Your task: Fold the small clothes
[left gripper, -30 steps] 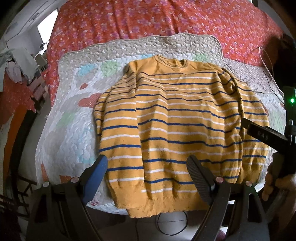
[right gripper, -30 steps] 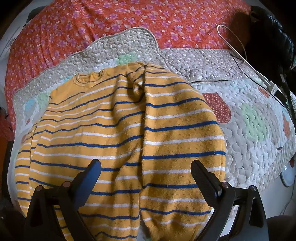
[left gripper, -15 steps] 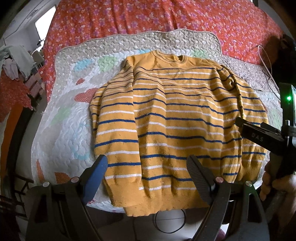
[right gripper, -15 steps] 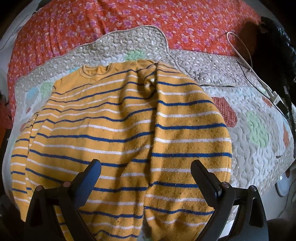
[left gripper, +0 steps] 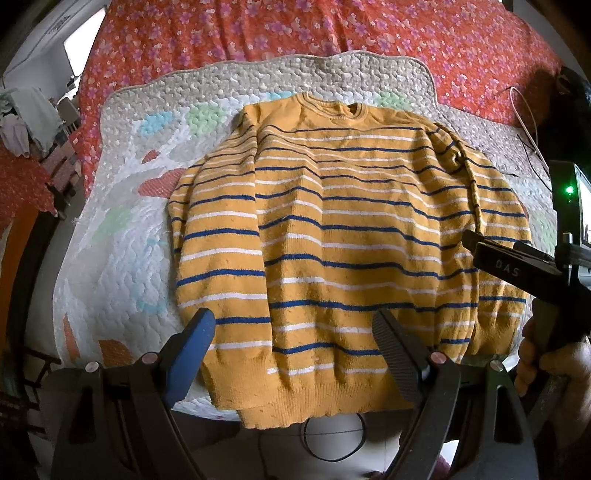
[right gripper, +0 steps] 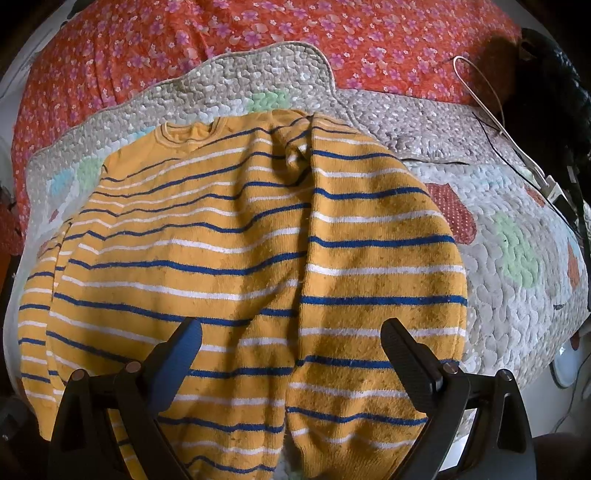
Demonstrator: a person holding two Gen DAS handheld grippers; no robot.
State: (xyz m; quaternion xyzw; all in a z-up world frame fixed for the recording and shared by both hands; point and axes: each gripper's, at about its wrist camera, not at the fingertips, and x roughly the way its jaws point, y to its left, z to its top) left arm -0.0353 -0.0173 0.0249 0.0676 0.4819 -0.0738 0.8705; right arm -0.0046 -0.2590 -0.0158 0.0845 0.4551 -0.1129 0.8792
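A bed fills the space ahead of both claws, covered by a red flowered bedspread (left gripper: 369, 33) with a pale quilted mat (left gripper: 122, 206) on top, patterned in green, blue and red patches. Far left of the left claw, a bright window (left gripper: 79, 51) lets in daylight, and clothes (left gripper: 26, 118) hang beside it. To the right of the right claw, a white cable (right gripper: 491, 110) trails over the bedding. Below the left claw, a black cord (left gripper: 332, 443) loops on the pale floor.

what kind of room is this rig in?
Most likely a home bedroom. The striped sweater lies on a quilted pad spread over a red floral bedspread, and clothes hang at the far left.
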